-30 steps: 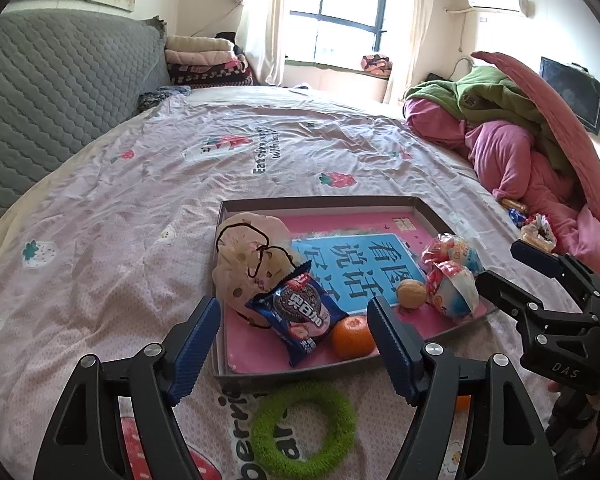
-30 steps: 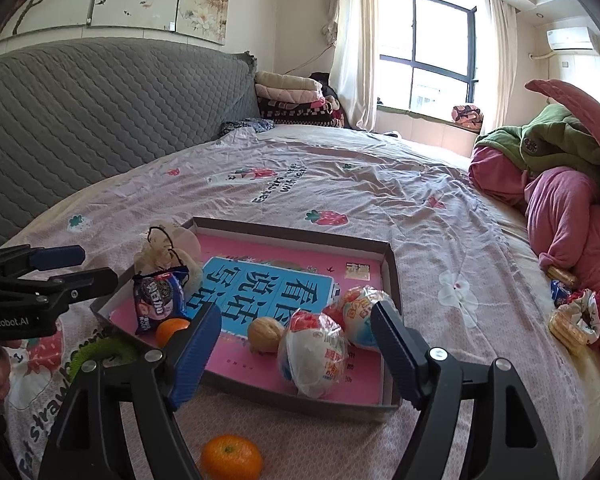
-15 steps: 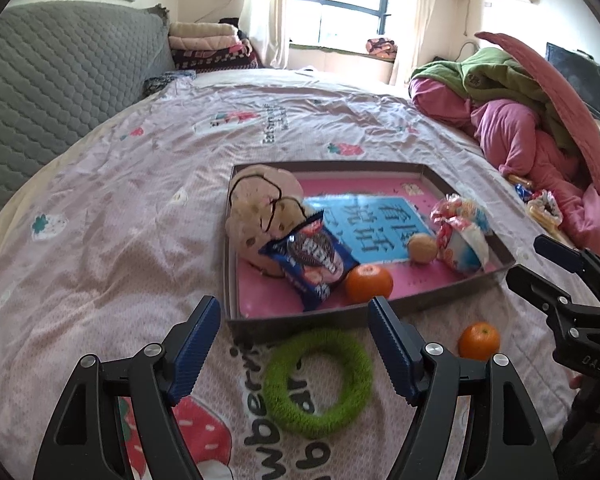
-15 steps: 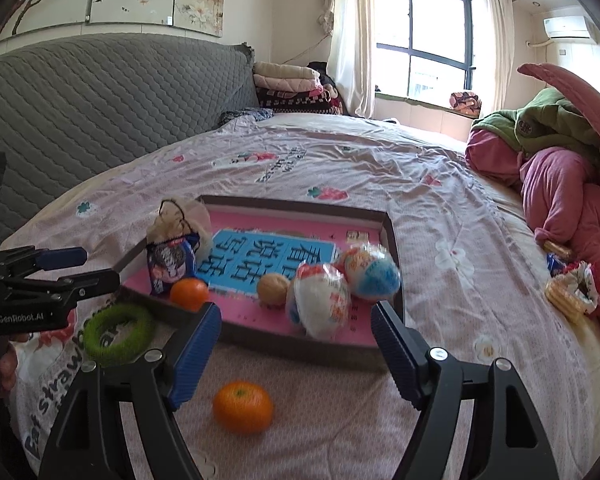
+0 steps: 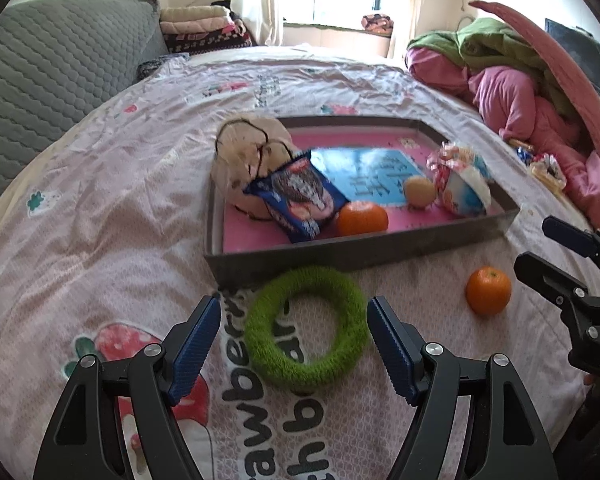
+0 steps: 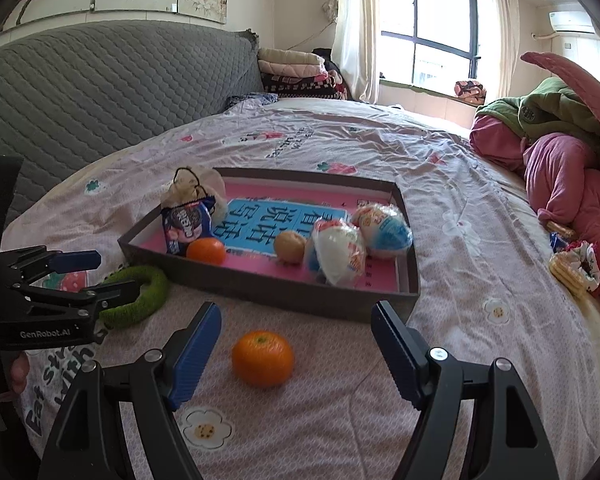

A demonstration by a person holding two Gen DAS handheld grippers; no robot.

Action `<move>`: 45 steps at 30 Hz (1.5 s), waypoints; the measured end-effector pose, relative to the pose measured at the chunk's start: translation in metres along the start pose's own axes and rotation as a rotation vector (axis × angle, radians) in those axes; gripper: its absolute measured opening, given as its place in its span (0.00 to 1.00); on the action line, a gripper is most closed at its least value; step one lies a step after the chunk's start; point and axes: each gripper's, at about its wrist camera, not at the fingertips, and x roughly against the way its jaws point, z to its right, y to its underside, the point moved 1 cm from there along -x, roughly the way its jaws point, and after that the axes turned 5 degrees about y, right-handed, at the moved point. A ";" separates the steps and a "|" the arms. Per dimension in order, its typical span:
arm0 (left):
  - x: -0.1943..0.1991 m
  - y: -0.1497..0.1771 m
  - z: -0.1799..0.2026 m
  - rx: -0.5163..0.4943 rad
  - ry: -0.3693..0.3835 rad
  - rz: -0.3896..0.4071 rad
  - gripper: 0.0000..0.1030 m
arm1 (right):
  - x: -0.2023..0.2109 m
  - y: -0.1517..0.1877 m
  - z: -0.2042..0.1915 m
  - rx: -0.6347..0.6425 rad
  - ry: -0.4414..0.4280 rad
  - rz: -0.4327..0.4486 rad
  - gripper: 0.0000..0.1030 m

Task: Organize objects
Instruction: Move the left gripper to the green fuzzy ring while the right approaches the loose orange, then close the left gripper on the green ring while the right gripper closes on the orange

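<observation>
A fuzzy green ring (image 5: 306,326) lies on the bedsheet just in front of a grey tray (image 5: 340,256). My left gripper (image 5: 294,334) stands open with the ring between its blue fingers, untouched. A loose orange (image 6: 263,358) rests on the sheet in front of the tray (image 6: 284,290); my right gripper (image 6: 296,340) is open around it without contact. That orange (image 5: 488,290) also shows in the left wrist view. Inside the tray sit a beige pouch (image 5: 248,152), a blue cookie packet (image 5: 298,196), another orange (image 5: 362,219), a walnut (image 5: 419,192) and two wrapped egg toys (image 6: 338,250).
A grey quilted headboard (image 6: 100,92) runs along the left. Pink and green bedding (image 6: 560,152) is heaped at the right, with small snacks (image 6: 572,268) beside it. Folded blankets (image 6: 292,72) are stacked at the far end under the window.
Both grippers have sunk towards the bed and pulled back from the tray. The green ring now lies between the left fingers, and the loose orange between the right ones.
</observation>
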 end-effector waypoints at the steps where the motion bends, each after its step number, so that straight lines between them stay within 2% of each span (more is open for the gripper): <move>1: -0.001 0.003 0.001 -0.002 -0.003 -0.004 0.75 | 0.000 0.002 -0.001 0.001 0.000 -0.003 0.75; 12: -0.019 0.014 0.006 -0.016 -0.017 -0.048 0.75 | -0.007 0.013 -0.009 0.012 -0.009 -0.041 0.75; 26: -0.030 0.006 -0.001 0.010 0.003 -0.029 0.75 | -0.031 0.022 -0.007 -0.005 -0.006 -0.105 0.75; 28: -0.032 0.006 -0.001 0.011 0.005 -0.028 0.75 | -0.032 0.023 -0.008 0.001 -0.006 -0.112 0.72; 33: -0.035 0.003 -0.003 0.028 0.029 -0.016 0.75 | -0.035 0.024 -0.013 0.016 -0.027 -0.115 0.55; 37: -0.037 0.002 -0.005 0.046 0.053 -0.016 0.75 | -0.037 0.026 -0.019 0.040 -0.037 -0.122 0.47; 39: -0.039 0.001 -0.003 0.045 0.062 -0.017 0.70 | -0.039 0.027 -0.021 0.044 -0.045 -0.129 0.41; 45: -0.045 -0.002 -0.002 0.043 0.067 -0.026 0.62 | -0.041 0.028 -0.022 0.040 -0.063 -0.130 0.39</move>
